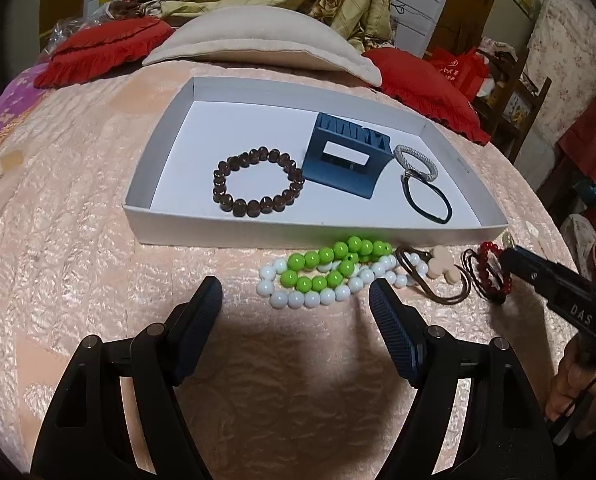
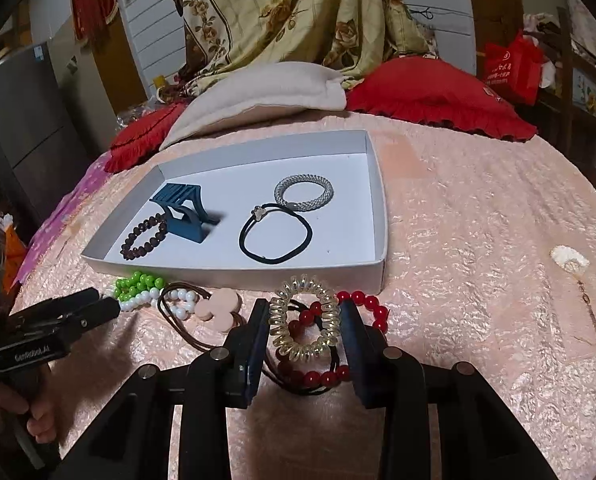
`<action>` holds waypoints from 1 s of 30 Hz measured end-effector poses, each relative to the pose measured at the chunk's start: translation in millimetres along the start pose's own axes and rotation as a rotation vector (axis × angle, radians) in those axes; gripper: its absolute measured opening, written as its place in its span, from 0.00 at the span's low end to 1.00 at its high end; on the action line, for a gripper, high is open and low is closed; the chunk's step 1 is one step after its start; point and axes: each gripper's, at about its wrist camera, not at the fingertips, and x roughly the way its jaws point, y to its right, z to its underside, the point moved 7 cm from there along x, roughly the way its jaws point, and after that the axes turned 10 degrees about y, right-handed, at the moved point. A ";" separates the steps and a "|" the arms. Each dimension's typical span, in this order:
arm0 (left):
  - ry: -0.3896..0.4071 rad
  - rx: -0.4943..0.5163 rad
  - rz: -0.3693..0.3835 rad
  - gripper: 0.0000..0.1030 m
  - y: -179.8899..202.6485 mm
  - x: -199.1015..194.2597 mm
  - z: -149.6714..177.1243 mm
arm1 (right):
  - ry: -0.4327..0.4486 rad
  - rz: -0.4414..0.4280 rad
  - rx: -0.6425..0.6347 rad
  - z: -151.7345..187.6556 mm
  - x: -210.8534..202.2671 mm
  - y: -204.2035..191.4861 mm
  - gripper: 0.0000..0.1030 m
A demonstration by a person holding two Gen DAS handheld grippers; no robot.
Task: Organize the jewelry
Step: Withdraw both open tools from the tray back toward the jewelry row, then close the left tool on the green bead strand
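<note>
From the left wrist view, a white tray (image 1: 138, 216) sits on the pink bedspread (image 1: 78, 280) and holds four things: one brown bead bracelet (image 1: 258, 180), one blue claw clip (image 1: 343, 156), one silver mesh bracelet (image 1: 415, 162) and one black hair tie (image 1: 429, 200). Just in front of the tray lie one green bead bracelet (image 1: 329, 264) tangled over one white bead bracelet (image 1: 309, 298), one brown cord tie with a peach charm (image 1: 437, 266), and one red bead bracelet (image 1: 493, 268). The left gripper (image 1: 296, 296) hangs over the bedspread, its jaws wide apart with nothing in them. The right gripper's tip enters at the right edge, and its jaws are hidden here.

The right wrist view shows what the other misses: one clear spiral hair tie (image 2: 303, 318) between the pads of the right gripper (image 2: 303, 332), whose jaws are narrowed to about a third and pressing on both sides of the coil. It lies over the red bead bracelet (image 2: 371, 308) and a dark cord, just in front of the tray (image 2: 379, 240). A pale scrap (image 2: 569, 258) lies well to the right. A hand (image 2: 38, 416) grips the left gripper's handle.
</note>
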 end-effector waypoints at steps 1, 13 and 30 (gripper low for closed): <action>0.000 0.001 0.006 0.74 0.0 1.6 -1.5 | -0.003 0.000 -0.002 0.6 0.3 0.0 0.33; -0.017 0.034 0.023 0.42 2.5 13.5 -3.0 | -0.004 -0.004 -0.008 1.8 -0.9 -3.4 0.33; 0.044 0.109 0.131 0.15 17.5 -42.4 0.3 | 0.020 -0.010 0.002 0.4 -9.0 -5.1 0.33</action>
